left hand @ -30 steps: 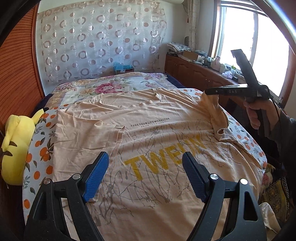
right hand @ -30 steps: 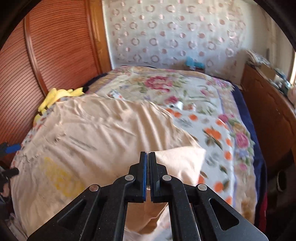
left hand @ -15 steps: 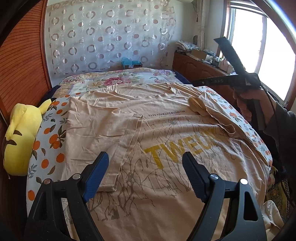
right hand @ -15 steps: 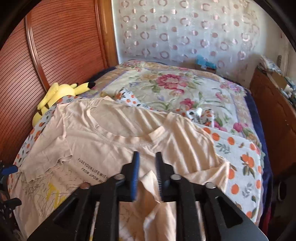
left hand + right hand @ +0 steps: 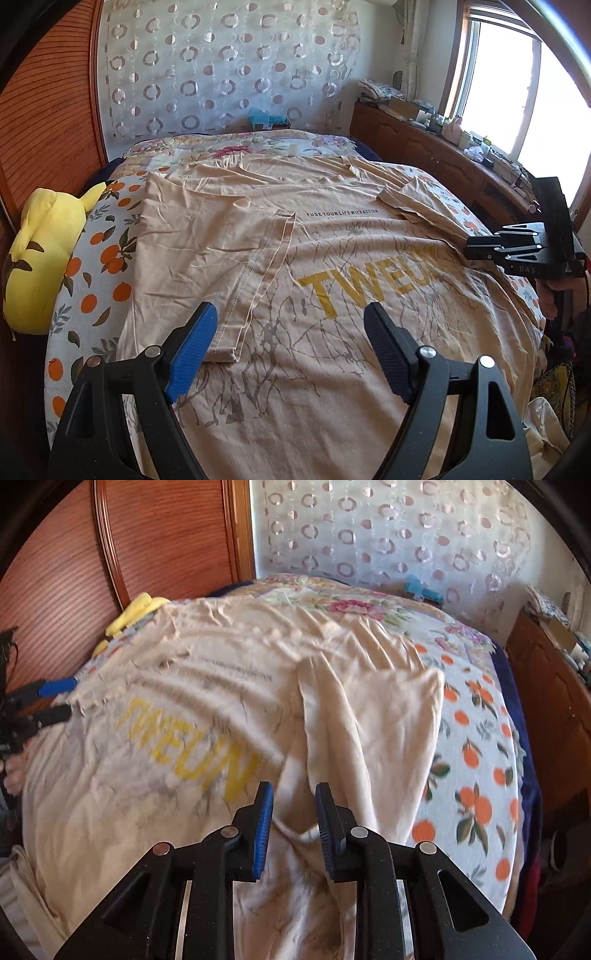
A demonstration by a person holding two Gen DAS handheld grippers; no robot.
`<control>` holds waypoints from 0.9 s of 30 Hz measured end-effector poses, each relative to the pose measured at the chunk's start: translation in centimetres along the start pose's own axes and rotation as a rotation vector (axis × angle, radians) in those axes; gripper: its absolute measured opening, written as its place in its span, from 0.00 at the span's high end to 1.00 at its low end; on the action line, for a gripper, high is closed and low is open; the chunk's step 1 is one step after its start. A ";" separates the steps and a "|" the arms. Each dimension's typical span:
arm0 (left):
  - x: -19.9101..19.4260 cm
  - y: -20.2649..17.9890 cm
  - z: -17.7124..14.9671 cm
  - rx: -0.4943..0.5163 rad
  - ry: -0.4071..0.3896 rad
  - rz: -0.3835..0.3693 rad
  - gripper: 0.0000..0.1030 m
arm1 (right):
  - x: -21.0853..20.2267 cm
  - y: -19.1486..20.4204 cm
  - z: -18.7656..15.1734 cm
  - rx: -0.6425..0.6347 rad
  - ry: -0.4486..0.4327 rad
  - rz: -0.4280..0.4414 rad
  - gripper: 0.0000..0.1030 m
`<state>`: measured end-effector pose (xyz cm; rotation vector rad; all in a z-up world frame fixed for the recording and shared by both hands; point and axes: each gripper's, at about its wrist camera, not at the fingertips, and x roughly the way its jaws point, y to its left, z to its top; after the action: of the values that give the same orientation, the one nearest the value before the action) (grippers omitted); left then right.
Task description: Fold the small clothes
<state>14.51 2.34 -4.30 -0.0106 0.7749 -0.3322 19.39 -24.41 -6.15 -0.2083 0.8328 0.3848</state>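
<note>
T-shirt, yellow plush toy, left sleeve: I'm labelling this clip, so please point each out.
T-shirt [image 5: 332, 354]: left wrist view, printed chest.
Yellow plush toy [image 5: 40, 254]: left wrist view, its body.
Left sleeve [image 5: 207, 243]: left wrist view, folded-in panel.

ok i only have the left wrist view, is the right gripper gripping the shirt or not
observer: No. In the right wrist view the right gripper has its jaws apart, and the shirt lies loose beyond the gap.
operator: is the sleeve on that side flat
observer: Not quite. The folded-in sleeve has a raised crease along its left edge.
operator: whats past it on that side
observer: The orange-print sheet, then a dark blue edge of bedding.
</note>
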 end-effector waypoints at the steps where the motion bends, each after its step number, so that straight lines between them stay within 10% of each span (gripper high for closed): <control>1: 0.1 0.0 -0.1 0.001 0.003 0.001 0.20 | 0.1 -0.1 -0.3 0.000 0.004 -0.018 0.76; 10: 0.3 0.2 -0.5 0.001 0.016 0.011 0.20 | -0.2 0.7 -0.9 -0.017 -0.012 -0.051 0.78; 14: 0.3 0.1 -0.6 0.004 0.020 0.011 0.20 | -0.2 1.7 -1.1 -0.061 -0.023 -0.009 0.98; 21: 0.4 0.1 -0.8 -0.004 0.021 0.010 0.20 | -2.9 2.7 -1.3 -0.067 -0.098 0.116 0.99; 27: 0.7 -0.4 -1.1 0.000 0.028 0.001 0.20 | -2.9 1.3 -1.8 -0.054 -0.096 -0.036 0.90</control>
<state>14.05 1.90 -5.51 -0.0058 0.8031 -0.3315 15.87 -24.58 -5.23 -0.2528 0.7242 0.3804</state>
